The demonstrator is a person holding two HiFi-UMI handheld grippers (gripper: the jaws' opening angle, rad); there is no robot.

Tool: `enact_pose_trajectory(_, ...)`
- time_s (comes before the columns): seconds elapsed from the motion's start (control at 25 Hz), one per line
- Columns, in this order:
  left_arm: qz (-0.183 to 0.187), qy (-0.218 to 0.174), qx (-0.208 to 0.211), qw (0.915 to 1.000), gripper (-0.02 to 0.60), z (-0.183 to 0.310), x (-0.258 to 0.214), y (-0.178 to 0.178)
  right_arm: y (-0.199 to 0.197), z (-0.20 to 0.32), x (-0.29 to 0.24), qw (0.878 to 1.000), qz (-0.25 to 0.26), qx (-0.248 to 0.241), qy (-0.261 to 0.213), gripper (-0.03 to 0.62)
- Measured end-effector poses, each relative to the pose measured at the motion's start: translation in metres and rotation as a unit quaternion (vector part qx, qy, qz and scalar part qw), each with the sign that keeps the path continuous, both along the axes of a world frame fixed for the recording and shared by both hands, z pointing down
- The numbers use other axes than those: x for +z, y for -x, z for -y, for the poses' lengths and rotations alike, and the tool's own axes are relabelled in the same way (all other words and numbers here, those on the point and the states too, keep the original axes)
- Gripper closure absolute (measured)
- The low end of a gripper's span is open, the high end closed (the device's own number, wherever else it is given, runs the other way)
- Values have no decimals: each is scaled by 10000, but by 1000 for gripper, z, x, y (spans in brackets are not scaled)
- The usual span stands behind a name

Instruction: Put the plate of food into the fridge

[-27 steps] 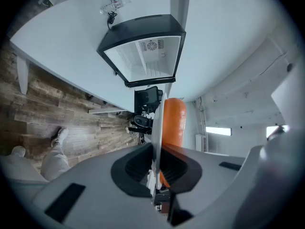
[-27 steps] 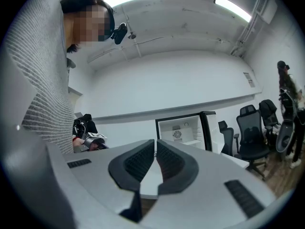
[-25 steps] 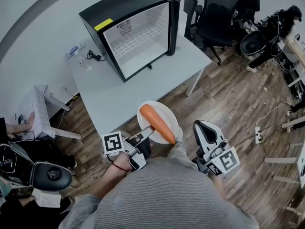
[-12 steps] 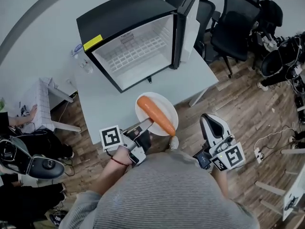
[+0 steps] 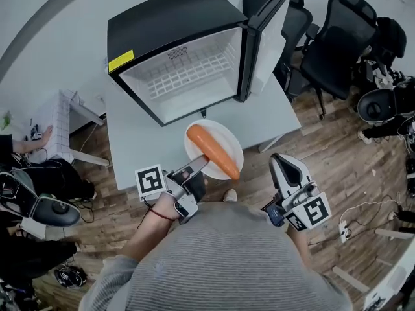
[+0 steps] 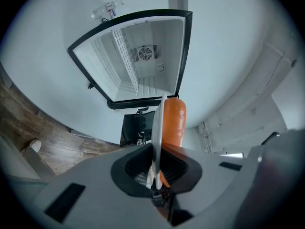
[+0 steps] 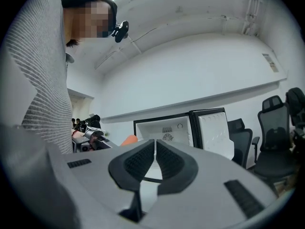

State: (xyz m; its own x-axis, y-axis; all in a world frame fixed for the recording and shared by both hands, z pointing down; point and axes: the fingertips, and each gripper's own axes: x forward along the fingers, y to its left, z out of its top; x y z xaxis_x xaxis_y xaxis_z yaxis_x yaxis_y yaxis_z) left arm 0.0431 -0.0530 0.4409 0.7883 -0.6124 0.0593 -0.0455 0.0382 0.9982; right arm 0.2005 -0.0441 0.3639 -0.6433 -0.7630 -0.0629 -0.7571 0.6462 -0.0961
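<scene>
We see the left gripper (image 5: 196, 169) pinching the rim of a round, glossy white plate (image 5: 225, 137), its jaws a narrow slit apart with the thin edge clamped between them. On the plate lies a smooth orange carrot (image 5: 213, 151) (thick, tapering at its nearer end). The plate is over the near edge of the grey table (image 5: 133, 141), before a boxy black fridge (image 5: 168, 24) with its door open and a white, ribbed interior. The right gripper (image 5: 286, 168) is closed on nothing.

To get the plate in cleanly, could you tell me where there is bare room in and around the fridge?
The fridge interior is bare, shelf included. The table strip before its opening, left of the held plate, is free, as is the corner beside the open door. Crowded: the chairs beyond that door.
</scene>
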Motion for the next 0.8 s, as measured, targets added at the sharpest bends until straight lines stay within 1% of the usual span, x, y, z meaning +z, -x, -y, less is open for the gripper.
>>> enact_pose_trajectory(0.24, -43, 22, -231, 9997, 546, 20, 2, -13, -9, 18, 2, 9996, -27, -265, 21, 580)
enact_pose_trajectory(0.4, -45, 47, -332, 9994, 546, 30, 5, -15, -13, 29, 4, 9993, -33, -358, 47, 580)
enact_pose_trajectory(0.6, -35, 56, -395, 9992, 546, 41, 7, -13, -11, 40, 6, 9990, -39, -438, 82, 580)
enact_pose_trajectory(0.8, -84, 75, -461, 9989, 546, 49, 10, -4, 1, 47, 5, 9986, -74, -527, 50, 580)
